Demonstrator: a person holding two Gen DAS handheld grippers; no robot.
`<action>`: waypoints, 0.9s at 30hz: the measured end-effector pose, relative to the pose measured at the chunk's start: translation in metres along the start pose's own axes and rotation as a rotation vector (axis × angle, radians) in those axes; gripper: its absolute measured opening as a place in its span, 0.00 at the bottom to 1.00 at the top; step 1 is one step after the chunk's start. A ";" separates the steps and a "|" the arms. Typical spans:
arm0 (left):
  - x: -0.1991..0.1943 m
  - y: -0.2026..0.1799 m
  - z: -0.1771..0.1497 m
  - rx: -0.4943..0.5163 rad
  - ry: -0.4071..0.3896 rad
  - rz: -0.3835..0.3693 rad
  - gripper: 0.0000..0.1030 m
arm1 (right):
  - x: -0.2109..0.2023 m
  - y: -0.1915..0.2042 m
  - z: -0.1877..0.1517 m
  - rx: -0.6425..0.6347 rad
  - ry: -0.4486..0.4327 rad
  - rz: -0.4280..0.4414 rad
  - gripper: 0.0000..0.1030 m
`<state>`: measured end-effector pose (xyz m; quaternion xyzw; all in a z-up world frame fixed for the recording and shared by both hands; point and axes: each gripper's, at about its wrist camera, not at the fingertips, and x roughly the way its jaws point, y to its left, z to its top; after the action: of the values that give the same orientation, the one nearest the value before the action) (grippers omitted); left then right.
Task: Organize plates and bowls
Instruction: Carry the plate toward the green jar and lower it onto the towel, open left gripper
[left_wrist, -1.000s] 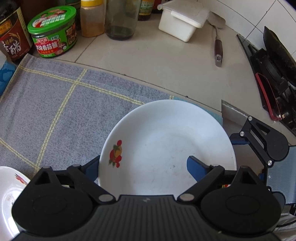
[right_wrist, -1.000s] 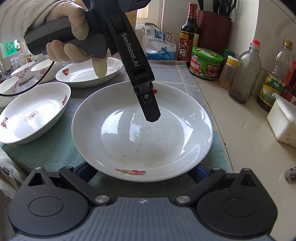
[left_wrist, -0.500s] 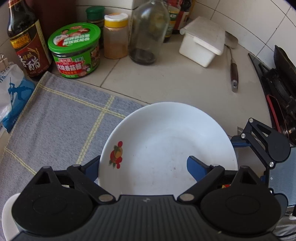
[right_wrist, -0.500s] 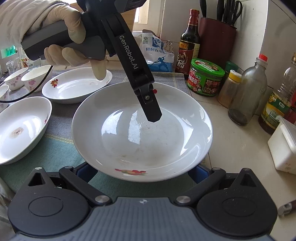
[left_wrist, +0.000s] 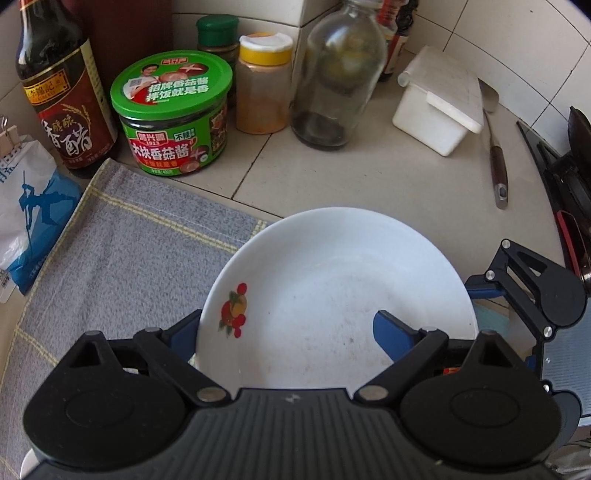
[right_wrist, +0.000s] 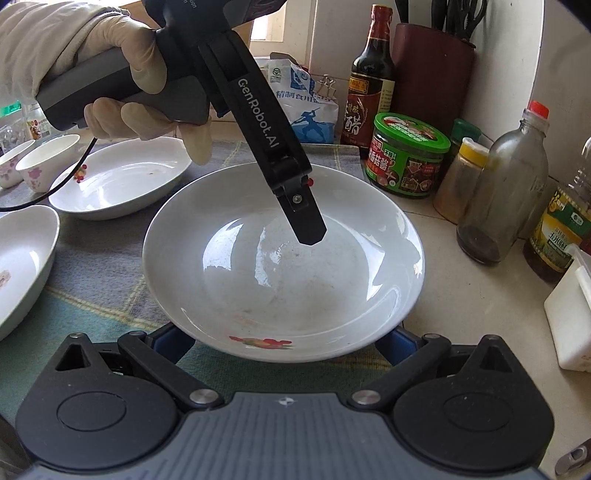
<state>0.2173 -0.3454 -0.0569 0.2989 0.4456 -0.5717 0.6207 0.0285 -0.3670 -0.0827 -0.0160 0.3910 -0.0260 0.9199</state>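
A white deep plate with a red fruit print hangs above the grey checked cloth's edge, carried between both grippers. My left gripper is shut on its rim. One blue finger lies inside the plate and the other outside it. In the right wrist view that inner finger reaches down into the plate, and a gloved hand holds the tool. My right gripper has both fingers running beneath the plate, with the tips hidden.
At the back stand a vinegar bottle, a green-lidded jar, a spice shaker, a glass bottle and a white box. A spatula and the stove are at the right. Other plates and small bowls sit on the cloth.
Both grippers have carried the plate across the cloth towards the bottles and jars. The other plates have slid away to the left in the right wrist view. Neither grip has changed.
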 end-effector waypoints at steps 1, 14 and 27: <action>0.002 0.001 0.001 0.002 -0.003 -0.001 0.92 | 0.002 -0.001 0.000 0.001 0.002 -0.002 1.00; 0.016 0.007 0.004 -0.019 -0.018 -0.008 0.92 | 0.007 -0.006 -0.001 0.010 0.014 -0.029 1.00; 0.001 -0.004 0.002 0.016 -0.093 0.042 0.93 | 0.002 -0.004 -0.003 0.029 0.017 -0.053 1.00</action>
<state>0.2137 -0.3481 -0.0566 0.2862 0.4056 -0.5753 0.6501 0.0272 -0.3711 -0.0858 -0.0130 0.3978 -0.0563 0.9156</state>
